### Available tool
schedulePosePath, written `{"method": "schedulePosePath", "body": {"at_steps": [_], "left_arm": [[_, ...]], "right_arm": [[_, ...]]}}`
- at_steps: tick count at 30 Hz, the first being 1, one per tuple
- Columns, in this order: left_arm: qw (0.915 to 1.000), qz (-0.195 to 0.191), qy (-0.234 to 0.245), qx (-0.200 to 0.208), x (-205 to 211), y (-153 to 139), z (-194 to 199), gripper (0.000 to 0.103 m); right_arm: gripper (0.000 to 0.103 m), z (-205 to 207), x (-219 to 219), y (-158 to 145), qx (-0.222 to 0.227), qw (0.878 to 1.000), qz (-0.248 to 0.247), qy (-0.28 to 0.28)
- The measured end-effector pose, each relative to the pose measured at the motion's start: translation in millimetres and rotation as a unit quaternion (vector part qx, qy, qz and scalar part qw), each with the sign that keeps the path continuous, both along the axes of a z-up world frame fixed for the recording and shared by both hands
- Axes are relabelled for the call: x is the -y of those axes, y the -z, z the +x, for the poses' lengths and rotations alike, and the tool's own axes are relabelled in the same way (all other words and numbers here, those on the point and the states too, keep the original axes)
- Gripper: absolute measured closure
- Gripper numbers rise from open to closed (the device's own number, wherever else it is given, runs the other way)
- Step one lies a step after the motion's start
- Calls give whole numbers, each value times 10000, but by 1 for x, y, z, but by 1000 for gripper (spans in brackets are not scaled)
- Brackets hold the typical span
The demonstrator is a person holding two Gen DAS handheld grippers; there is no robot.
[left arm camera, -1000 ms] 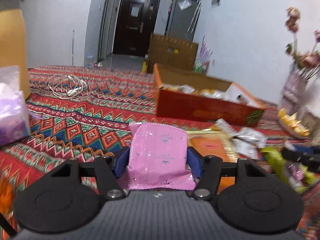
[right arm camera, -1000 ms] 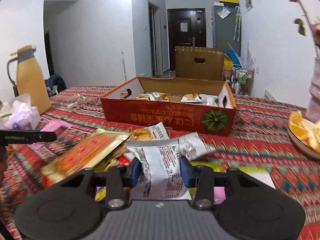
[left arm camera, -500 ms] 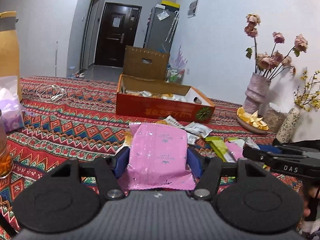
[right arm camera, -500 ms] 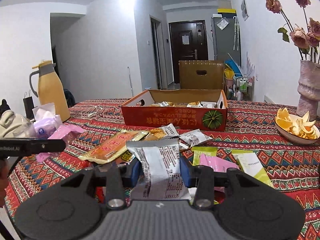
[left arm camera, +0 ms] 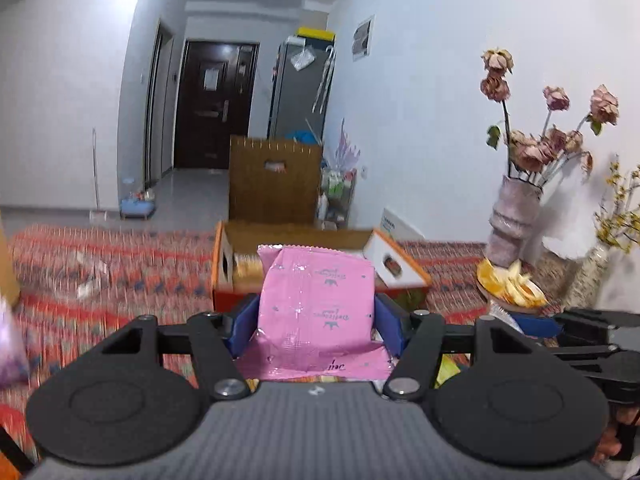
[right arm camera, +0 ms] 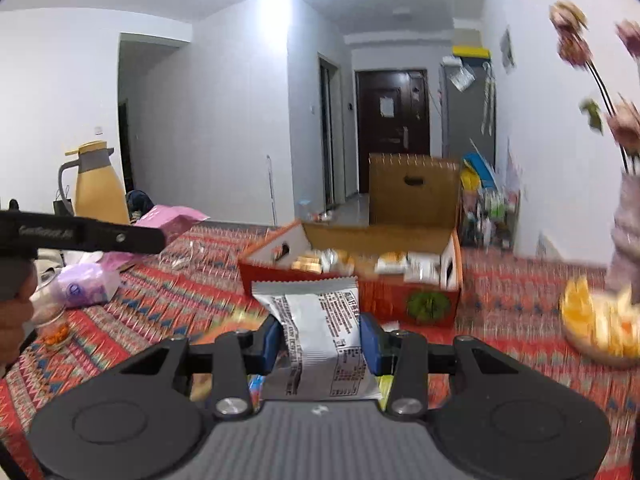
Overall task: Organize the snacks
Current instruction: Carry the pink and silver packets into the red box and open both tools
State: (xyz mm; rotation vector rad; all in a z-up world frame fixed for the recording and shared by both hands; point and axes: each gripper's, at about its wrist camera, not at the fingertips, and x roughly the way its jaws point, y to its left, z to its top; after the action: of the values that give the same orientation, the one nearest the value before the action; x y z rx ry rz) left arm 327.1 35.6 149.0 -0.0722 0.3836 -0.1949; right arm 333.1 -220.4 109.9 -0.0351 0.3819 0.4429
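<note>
My left gripper [left arm camera: 316, 328] is shut on a pink snack packet [left arm camera: 316, 296] and holds it up in the air, in front of the open red cardboard box [left arm camera: 224, 264]. My right gripper [right arm camera: 320, 340] is shut on a silver snack packet with black print [right arm camera: 316, 320], also lifted, short of the same red box [right arm camera: 424, 300], which holds several small snacks. In the right wrist view the left gripper's arm [right arm camera: 80, 234] and its pink packet [right arm camera: 172, 216] show at the left. Loose snacks on the table are mostly hidden under the grippers.
The table has a red patterned cloth [right arm camera: 160, 300]. A yellow jug [right arm camera: 98, 184], a purple tissue pack [right arm camera: 84, 288] and a small glass [right arm camera: 54, 324] stand at the left. A vase of dried roses [left arm camera: 516, 216] and a plate of orange peel [left arm camera: 508, 284] stand at the right.
Both grippers have risen and moved toward the red box with their packets still held. The loose snacks on the table have dropped out of sight below them.
</note>
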Motion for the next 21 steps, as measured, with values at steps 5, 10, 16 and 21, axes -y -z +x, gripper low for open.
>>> {"method": "schedulePosePath", "body": {"at_steps": [5, 10, 16, 21], "left_arm": [[9999, 46, -111, -30, -4, -6, 69, 40], [9992, -63, -207, -330, -13, 9, 157, 40], [9957, 166, -166, -892, -13, 45, 249, 40], [9911, 127, -188, -1309, -15, 78, 298, 40]], "right_arm": [[63, 62, -9, -23, 205, 9996, -116, -150], [62, 146, -25, -34, 58, 9992, -194, -335], [62, 272, -44, -22, -655, 9964, -105, -534], [62, 366, -69, 11, -1466, 9884, -151, -379]]}}
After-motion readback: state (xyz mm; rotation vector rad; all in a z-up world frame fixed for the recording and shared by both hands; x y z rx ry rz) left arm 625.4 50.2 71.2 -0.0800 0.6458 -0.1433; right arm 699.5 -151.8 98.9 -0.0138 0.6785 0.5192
